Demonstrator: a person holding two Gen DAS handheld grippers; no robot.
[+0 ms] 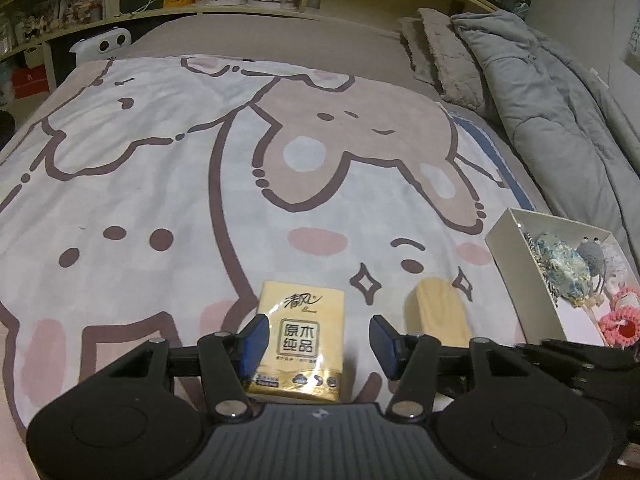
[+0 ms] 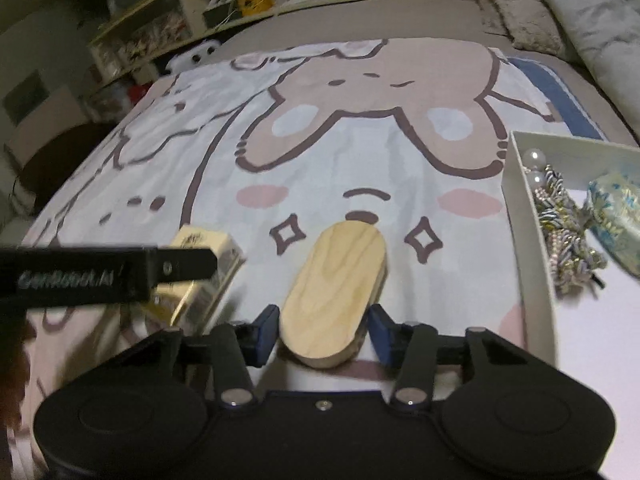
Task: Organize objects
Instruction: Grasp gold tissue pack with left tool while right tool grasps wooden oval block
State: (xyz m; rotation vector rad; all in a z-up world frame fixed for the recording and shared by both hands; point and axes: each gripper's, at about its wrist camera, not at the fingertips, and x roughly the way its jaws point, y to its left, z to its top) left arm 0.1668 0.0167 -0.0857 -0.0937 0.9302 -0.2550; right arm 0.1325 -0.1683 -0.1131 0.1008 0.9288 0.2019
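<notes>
Fingers (image 2: 267, 330) of your right gripper (image 2: 323, 334) flank the wooden block (image 2: 332, 292) narrowly, contact unclear: it's rigid, light, smooth, so pinch the long sides mid-length.

The scene is dimly lit; edges are bent by fisheye distortion, and the right view's left side is blurred.

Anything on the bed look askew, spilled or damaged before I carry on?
Nothing stands out. The yellow tissue pack sits between the left tongs, and the oval pale wooden brush between the right tongs, both intact. The white cardboard box is upright on the cartoon-print blanket, its trinkets inside.
</notes>
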